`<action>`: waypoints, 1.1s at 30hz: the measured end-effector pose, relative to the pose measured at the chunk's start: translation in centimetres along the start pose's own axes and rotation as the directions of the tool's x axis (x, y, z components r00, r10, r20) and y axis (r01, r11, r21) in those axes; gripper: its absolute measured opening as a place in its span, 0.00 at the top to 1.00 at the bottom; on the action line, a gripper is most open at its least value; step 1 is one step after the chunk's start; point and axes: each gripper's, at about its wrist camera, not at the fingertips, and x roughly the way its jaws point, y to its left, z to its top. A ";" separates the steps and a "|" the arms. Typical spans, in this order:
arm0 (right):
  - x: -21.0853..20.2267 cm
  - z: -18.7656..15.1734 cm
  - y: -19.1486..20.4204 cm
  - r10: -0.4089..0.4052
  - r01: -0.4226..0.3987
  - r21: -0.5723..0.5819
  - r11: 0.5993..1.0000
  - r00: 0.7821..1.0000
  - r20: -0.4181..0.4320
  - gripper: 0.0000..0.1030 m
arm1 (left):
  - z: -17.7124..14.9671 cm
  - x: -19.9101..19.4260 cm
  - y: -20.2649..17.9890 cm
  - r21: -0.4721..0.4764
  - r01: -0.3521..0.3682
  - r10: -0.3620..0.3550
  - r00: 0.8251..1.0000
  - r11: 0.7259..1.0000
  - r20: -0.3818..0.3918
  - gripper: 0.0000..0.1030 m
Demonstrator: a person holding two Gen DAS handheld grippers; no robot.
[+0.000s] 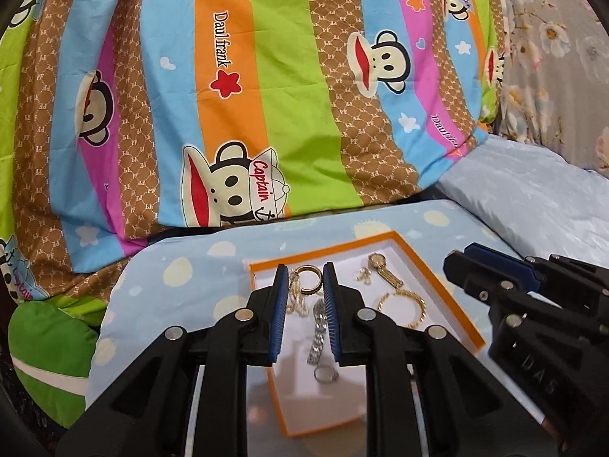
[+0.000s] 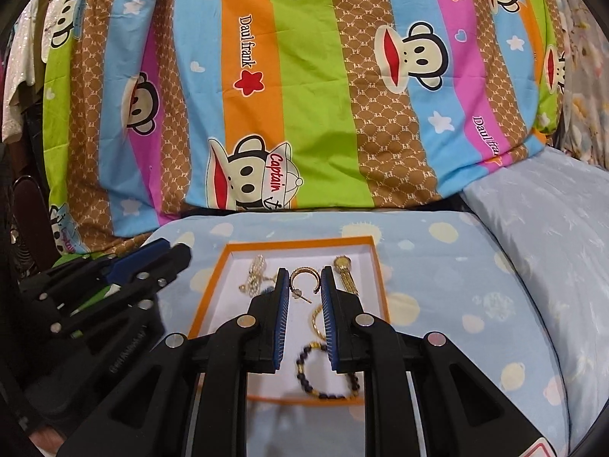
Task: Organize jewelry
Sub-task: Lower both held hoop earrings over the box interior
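A shallow orange-rimmed box (image 1: 441, 278) with a white floor lies on a pale blue spotted cushion (image 1: 182, 274), itself on a bed backed by a striped cartoon-monkey quilt (image 1: 266, 95); the box keeps the loose jewelry gathered in one spot, so both tools work from above it. The left gripper (image 1: 303, 297) hovers over the box with its jaws set to a moderate gap and nothing between them. Framed in that gap, below the jaws, are a gold hoop earring (image 1: 306, 276), a silver watch band (image 1: 319, 333) and, nearer the camera, a silver ring (image 1: 326, 374). Just outside the left jaw lies a pale beaded piece (image 1: 295, 297); beyond the right jaw lie a gold watch (image 1: 382, 268) and a gold chain bracelet (image 1: 403, 306). The right gripper (image 2: 303, 297) also hangs over the box, jaws parted about as far and empty. Its gap frames the same hoop earring (image 2: 304, 280) and, closer in, a dark beaded bracelet (image 2: 327, 375), slightly blurred, so whether it touches a jaw is uncertain. Each gripper appears lined up to pick one piece, probably to sort the items apart.
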 end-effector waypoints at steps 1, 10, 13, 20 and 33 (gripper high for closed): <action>0.6 0.3 0.1 0.000 0.000 0.000 1.000 1.000 0.000 0.85 | 0.2 0.7 -0.1 -0.002 -0.010 0.010 1.000 1.000 -0.001 0.83; 5.2 -0.5 -0.8 -0.008 0.009 0.037 0.999 0.999 -0.037 0.85 | -1.2 5.4 1.7 -0.073 -0.025 0.020 0.997 0.997 -0.069 0.83; 6.5 -1.2 -1.0 -0.015 0.017 0.038 0.999 0.998 -0.062 0.85 | -1.9 6.5 1.2 -0.056 -0.025 0.020 0.996 0.998 -0.090 0.83; 7.2 -2.0 -0.9 -0.014 0.016 0.026 1.000 0.997 -0.076 0.85 | -2.4 7.0 0.6 -0.034 -0.021 0.018 0.995 0.999 -0.099 0.83; 7.2 -2.0 -0.8 -0.011 0.013 0.026 1.000 0.997 -0.077 0.85 | -2.4 7.0 0.6 -0.035 -0.023 0.019 0.995 0.999 -0.098 0.83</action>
